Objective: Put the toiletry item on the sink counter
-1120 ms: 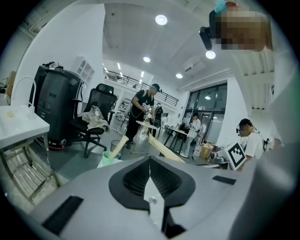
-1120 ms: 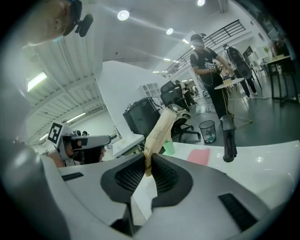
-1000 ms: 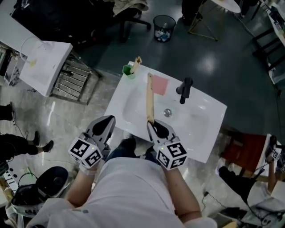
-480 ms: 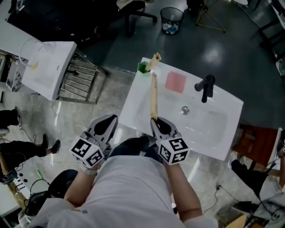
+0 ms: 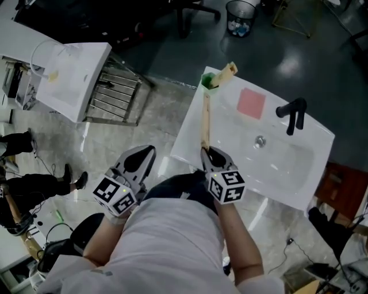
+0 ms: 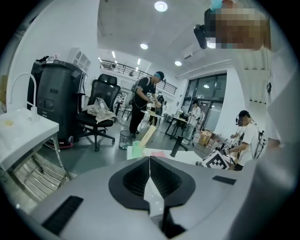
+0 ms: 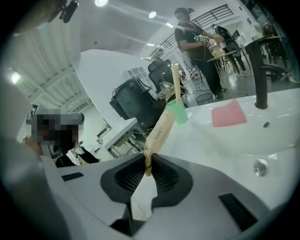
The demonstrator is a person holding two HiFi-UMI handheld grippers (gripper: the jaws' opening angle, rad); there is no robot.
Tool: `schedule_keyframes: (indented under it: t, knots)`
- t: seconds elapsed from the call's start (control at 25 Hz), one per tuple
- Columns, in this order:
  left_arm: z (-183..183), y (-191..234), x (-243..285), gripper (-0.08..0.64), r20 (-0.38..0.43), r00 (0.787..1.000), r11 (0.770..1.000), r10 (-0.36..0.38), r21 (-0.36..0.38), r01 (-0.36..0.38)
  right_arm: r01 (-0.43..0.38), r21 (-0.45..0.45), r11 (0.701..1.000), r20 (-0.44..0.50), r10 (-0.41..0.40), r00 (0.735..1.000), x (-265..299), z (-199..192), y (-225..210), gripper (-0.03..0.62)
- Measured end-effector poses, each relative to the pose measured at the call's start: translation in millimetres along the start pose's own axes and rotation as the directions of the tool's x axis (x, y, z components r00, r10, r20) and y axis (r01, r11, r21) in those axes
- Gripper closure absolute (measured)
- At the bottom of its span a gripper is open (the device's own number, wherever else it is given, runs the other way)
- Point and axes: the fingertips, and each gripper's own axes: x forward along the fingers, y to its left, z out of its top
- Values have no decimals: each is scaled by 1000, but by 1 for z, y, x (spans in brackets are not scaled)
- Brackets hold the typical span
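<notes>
My right gripper (image 5: 205, 150) is shut on the near end of a long flat tan packet (image 5: 205, 118). The packet reaches out over the left part of the white sink counter (image 5: 190, 138). Its far end comes close to a green cup (image 5: 207, 81) at the counter's far left corner, and I cannot tell whether they touch. A second tan packet (image 5: 226, 73) stands in that cup. In the right gripper view the held packet (image 7: 161, 129) rises from between the jaws toward the cup (image 7: 177, 111). My left gripper (image 5: 150, 149) hangs shut and empty left of the sink.
A pink square (image 5: 251, 103), a black faucet (image 5: 293, 113) and the drain (image 5: 260, 140) are on the sink. Another white basin on a metal rack (image 5: 75, 74) stands at the upper left, with a trash bin (image 5: 240, 10) beyond. People stand and sit in the room behind.
My right gripper has carried the packet toward the sink's far left corner, so its far end now lies near the green cup. The left gripper has kept its place.
</notes>
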Motion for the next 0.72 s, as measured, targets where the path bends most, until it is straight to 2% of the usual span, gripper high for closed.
schedule_keyframes:
  t: [0.4,0.72]
  knots:
    - [-19,5,-14,542,-33,999,1000,30,1,-30,21,29,999,-83,-19,996,35,-32,-8,540]
    - [-28,7,-22,541,-39,997,998,64,-16,-65,17,11,1000,-144,-15,990,50,-43,-6,540]
